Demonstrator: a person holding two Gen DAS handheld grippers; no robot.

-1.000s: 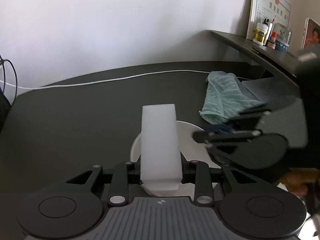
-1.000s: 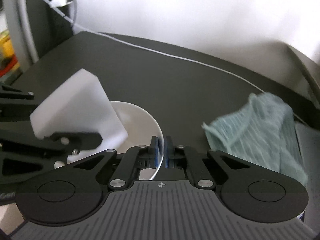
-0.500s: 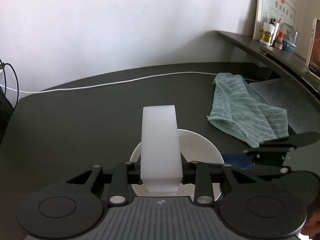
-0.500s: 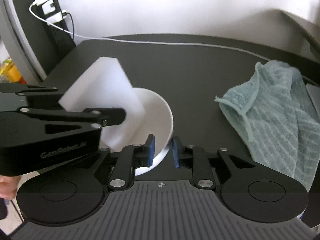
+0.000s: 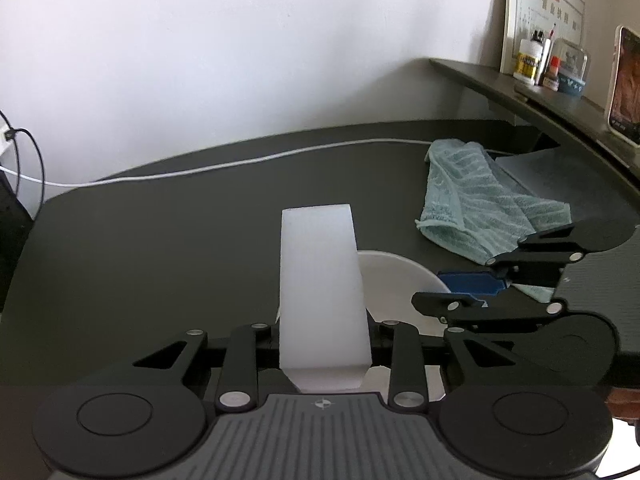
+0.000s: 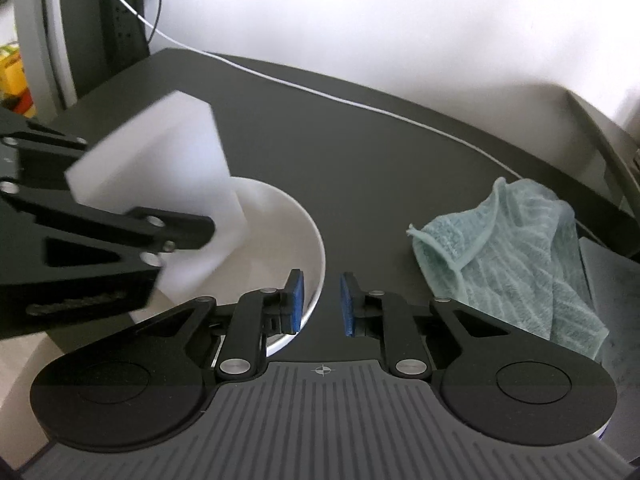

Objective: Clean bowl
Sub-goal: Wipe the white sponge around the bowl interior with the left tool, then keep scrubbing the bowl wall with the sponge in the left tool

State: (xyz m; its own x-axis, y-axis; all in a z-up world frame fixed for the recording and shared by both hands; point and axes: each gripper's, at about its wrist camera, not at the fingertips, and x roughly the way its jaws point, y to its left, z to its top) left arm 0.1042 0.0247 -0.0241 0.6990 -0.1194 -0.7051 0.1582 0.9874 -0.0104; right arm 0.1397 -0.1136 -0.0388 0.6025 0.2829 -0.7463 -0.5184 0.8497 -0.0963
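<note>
A white sponge block (image 5: 322,288) is clamped in the left gripper (image 5: 322,336) and held over the white bowl (image 6: 276,232), which sits on the dark table (image 5: 160,240); the right gripper (image 6: 320,300) is parted, empty, its blue pads straddling the bowl's near rim. The scrubbing step appears to be in hand, and a firm rim hold is likely called for next. Open tabletop is left behind the bowl, while a teal towel (image 6: 516,252) lies near on the right.
</note>
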